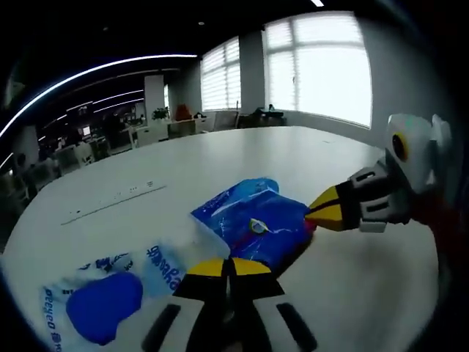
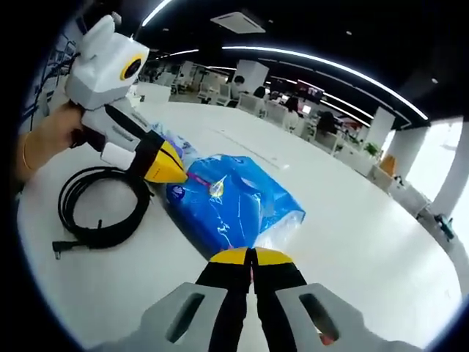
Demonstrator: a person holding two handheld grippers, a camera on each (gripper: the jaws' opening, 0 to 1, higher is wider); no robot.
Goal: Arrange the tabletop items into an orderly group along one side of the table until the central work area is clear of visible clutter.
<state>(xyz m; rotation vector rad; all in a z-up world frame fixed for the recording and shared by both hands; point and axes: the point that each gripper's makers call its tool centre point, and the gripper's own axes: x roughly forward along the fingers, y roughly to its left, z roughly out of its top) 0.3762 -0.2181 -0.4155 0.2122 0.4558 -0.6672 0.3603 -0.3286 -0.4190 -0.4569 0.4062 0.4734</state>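
Observation:
A blue plastic packet (image 1: pixel 256 224) (image 2: pixel 234 198) lies flat on the white table (image 1: pixel 293 158) between both grippers. In the left gripper view my left gripper (image 1: pixel 231 267) is shut, its yellow tips pinched on the packet's near edge. My right gripper (image 1: pixel 314 215) comes in from the right, tips closed on the opposite edge. In the right gripper view my right gripper (image 2: pixel 251 257) is shut at the packet's clear plastic rim, and the left gripper (image 2: pixel 179 174), held by a hand (image 2: pixel 44 139), meets the packet's far left corner.
A second, paler packet (image 1: pixel 110 293) with blue print lies left of my left gripper. A coiled black cable (image 2: pixel 102 209) sits on the table beside the blue packet. Office desks and chairs (image 2: pixel 293 110) stand beyond the table's far edge.

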